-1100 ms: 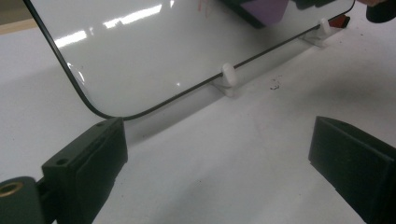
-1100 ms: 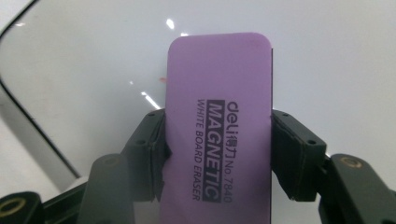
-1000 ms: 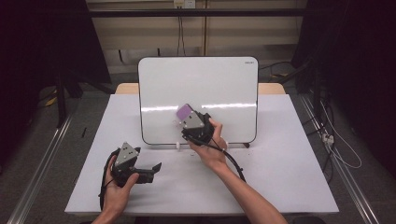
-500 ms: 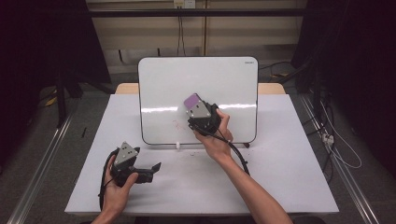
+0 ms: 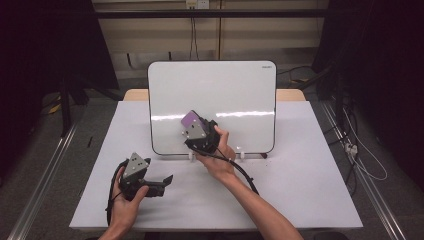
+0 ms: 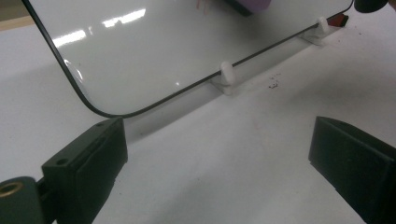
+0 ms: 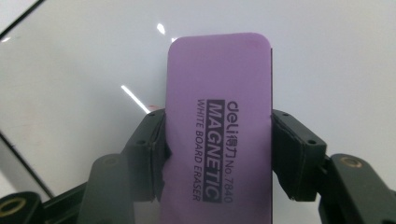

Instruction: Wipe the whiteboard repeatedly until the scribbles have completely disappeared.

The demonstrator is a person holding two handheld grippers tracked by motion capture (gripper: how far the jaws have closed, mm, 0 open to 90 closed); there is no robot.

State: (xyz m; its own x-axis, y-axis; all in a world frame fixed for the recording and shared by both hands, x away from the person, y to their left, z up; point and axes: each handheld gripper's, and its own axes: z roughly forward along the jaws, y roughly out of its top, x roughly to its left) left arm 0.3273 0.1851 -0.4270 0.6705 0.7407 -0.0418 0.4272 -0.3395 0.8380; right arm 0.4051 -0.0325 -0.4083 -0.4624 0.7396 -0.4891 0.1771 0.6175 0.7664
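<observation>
The purple whiteboard eraser [image 7: 218,126], pinched by the right gripper [image 5: 194,125], has been slid leftward across the whiteboard [image 5: 220,95]; it is best kept flat against it; the left gripper [image 5: 165,181] is held spread below it.

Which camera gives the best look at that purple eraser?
The right gripper view: the purple eraser sits close up, its printed label readable. The high view shows it small, at the right claw against the whiteboard. The left gripper view catches only a purple corner at its top edge.

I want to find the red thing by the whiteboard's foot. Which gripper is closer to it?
Right. The right gripper is at the whiteboard, left of the red piece; the left gripper sits farther, low on the table.
</observation>
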